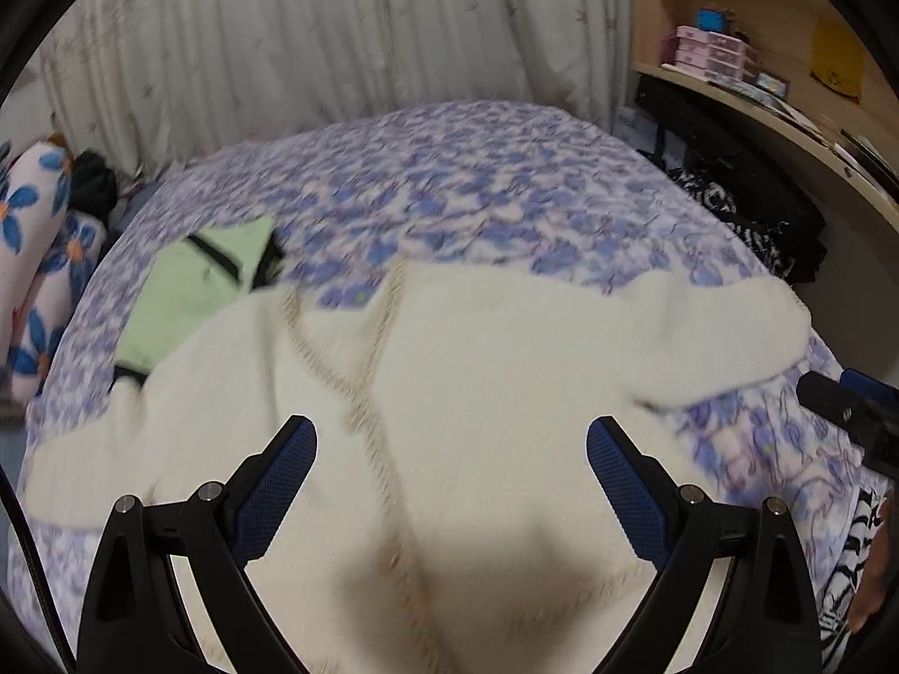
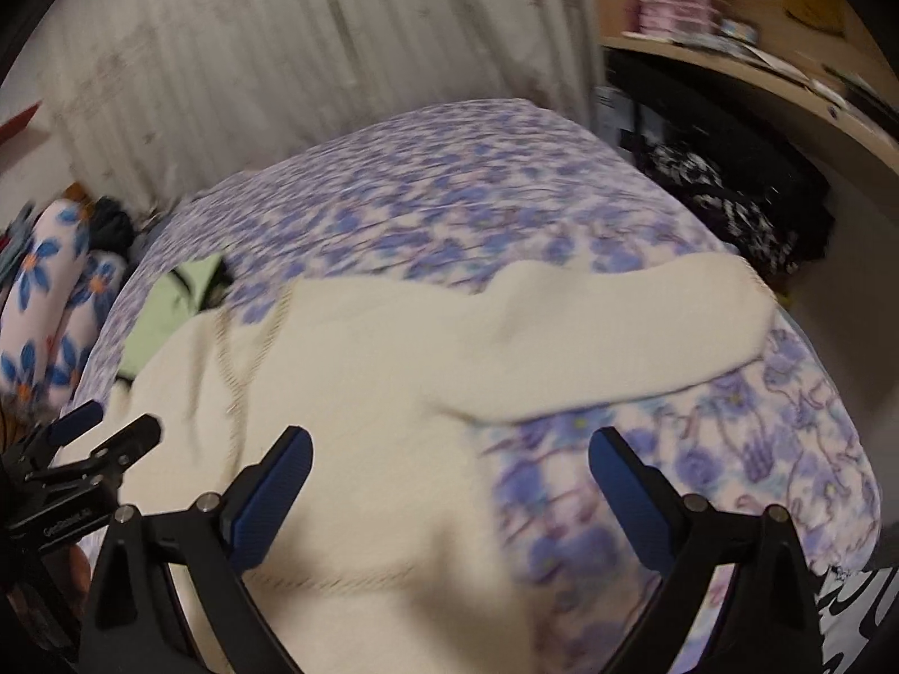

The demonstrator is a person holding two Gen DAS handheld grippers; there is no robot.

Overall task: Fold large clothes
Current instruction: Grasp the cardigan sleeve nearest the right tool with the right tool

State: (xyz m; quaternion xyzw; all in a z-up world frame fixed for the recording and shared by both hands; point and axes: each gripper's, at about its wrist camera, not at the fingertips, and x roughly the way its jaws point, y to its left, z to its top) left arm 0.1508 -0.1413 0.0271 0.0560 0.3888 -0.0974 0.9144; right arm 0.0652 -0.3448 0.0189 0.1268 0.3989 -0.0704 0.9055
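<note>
A large cream knit sweater (image 1: 477, 393) lies spread on the bed with the blue floral cover (image 1: 449, 185). One sleeve (image 1: 730, 326) stretches to the right. It also shows in the right wrist view (image 2: 393, 370), with the sleeve (image 2: 646, 314) reaching right. My left gripper (image 1: 452, 438) is open and empty, above the sweater's body. My right gripper (image 2: 449, 449) is open and empty, above the sweater's right edge. The right gripper shows at the right edge of the left wrist view (image 1: 848, 410); the left gripper shows at the left edge of the right wrist view (image 2: 95, 449).
A folded light green garment (image 1: 196, 281) lies on the bed at the left, partly under the sweater. Floral pillows (image 1: 33, 258) sit off the bed's left side. A curtain (image 1: 337, 28) hangs behind. A wooden desk with shelves (image 1: 758, 56) and dark clothes (image 1: 747, 208) stand at the right.
</note>
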